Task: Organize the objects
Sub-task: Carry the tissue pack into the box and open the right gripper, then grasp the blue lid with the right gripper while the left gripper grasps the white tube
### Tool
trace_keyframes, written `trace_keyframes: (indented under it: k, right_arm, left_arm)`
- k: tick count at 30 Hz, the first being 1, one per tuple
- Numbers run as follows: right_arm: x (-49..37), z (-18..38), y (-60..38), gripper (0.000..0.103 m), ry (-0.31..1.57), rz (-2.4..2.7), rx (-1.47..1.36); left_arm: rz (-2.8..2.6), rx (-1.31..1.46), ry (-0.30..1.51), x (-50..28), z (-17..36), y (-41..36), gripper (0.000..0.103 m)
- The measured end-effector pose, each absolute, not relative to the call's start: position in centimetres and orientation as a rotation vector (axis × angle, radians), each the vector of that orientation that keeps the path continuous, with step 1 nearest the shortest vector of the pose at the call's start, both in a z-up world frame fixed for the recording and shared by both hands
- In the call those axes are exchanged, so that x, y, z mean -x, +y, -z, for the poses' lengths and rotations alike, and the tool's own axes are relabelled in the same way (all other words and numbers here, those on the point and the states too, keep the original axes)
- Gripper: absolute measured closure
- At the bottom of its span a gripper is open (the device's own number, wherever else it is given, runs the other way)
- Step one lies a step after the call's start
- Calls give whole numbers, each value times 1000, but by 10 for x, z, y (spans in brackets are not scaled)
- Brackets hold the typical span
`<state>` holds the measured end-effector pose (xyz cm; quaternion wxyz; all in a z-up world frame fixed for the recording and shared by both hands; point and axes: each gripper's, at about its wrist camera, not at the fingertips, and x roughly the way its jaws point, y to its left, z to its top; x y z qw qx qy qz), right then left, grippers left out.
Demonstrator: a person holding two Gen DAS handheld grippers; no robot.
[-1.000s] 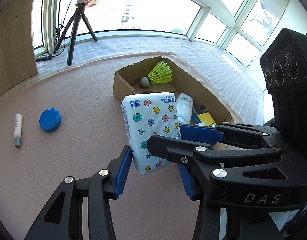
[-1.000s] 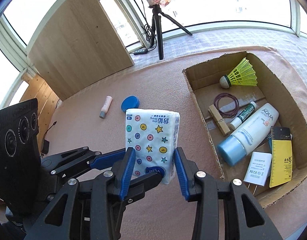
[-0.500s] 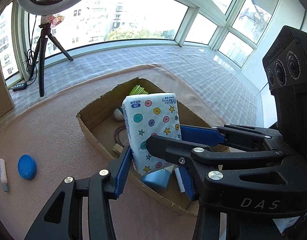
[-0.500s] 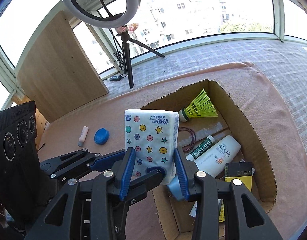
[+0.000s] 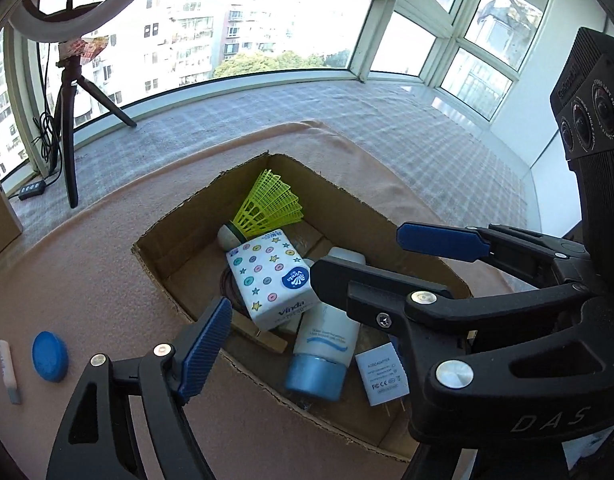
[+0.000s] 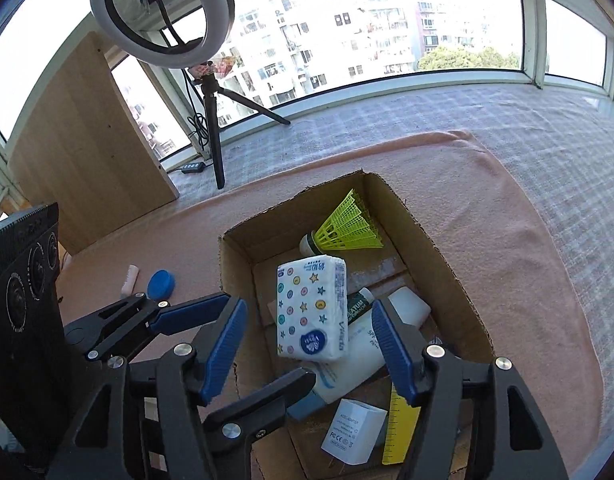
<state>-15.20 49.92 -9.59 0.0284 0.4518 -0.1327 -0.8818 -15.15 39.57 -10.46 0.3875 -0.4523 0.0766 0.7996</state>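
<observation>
Comparing with a second ago: tissue pack (image 5: 269, 282) was clamped in both tools, now it lies in the cardboard box (image 5: 155, 258), leaning on the sunscreen tube (image 5: 327, 344). Left tool (image 5: 307, 276) and right tool (image 6: 307, 344) are both spread wide, holding nothing. We read that item as done.

In the box we count:
- 1 tissue pack
- 1 shuttlecock (image 5: 267, 208)
- 1 sunscreen tube
- 1 charger (image 5: 381, 374)
- 1 small green tube (image 6: 357, 304)
- 1 yellow ruler (image 6: 399, 428)
- 1 clothespin (image 5: 261, 336), partly hidden

Left out on the table (image 5: 87, 280): 1 blue lid (image 5: 49, 356), 1 lip balm (image 5: 9, 372). We'd take those next.
</observation>
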Motion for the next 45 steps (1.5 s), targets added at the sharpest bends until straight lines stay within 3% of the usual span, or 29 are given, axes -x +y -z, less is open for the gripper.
trace_keyframes:
  k: [16, 31, 45]
  right_arm:
    - [140, 88, 484, 30, -412, 2771, -1364]
    - [140, 72, 405, 30, -140, 2784, -1266]
    - [184, 87, 350, 30, -156, 2656, -1281]
  left_arm:
    - [-2115, 1191, 163, 153, 100, 331, 22]
    - [-2291, 1276, 75, 167, 100, 196, 22]
    - [-2445, 1370, -4, 211, 115, 87, 27]
